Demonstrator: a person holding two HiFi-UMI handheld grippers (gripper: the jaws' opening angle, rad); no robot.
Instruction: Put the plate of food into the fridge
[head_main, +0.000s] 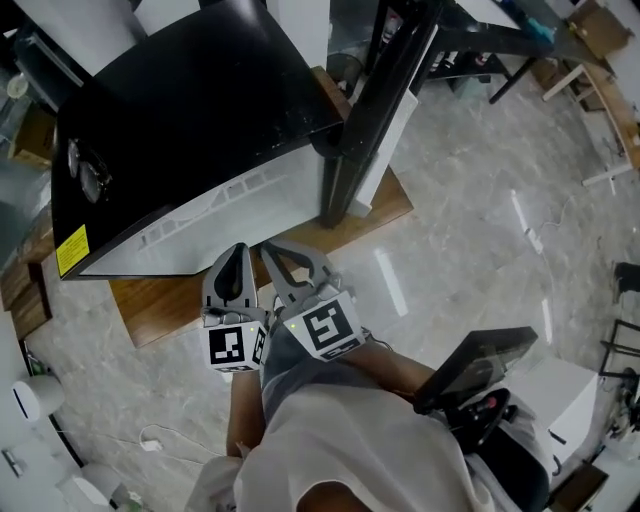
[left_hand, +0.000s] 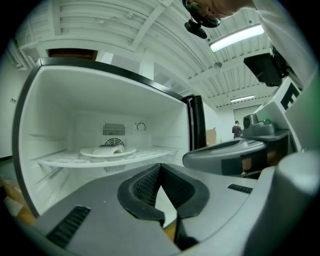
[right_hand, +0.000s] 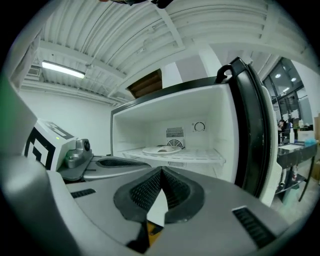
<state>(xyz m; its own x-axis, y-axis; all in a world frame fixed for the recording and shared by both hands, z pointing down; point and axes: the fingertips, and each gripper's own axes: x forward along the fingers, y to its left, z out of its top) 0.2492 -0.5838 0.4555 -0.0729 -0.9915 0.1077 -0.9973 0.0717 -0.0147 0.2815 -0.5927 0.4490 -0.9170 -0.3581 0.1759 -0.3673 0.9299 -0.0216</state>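
Clenched and empty, left gripper and right gripper face the round white plate of food around twelve o'clock, likely stiff, breakable and best gripped at its rim.

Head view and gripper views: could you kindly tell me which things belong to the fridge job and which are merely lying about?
Job: fridge, door open; plate of food on its shelf; left gripper and right gripper, both shut, empty.
Lying about: glasses on the fridge top; white cable on the floor.
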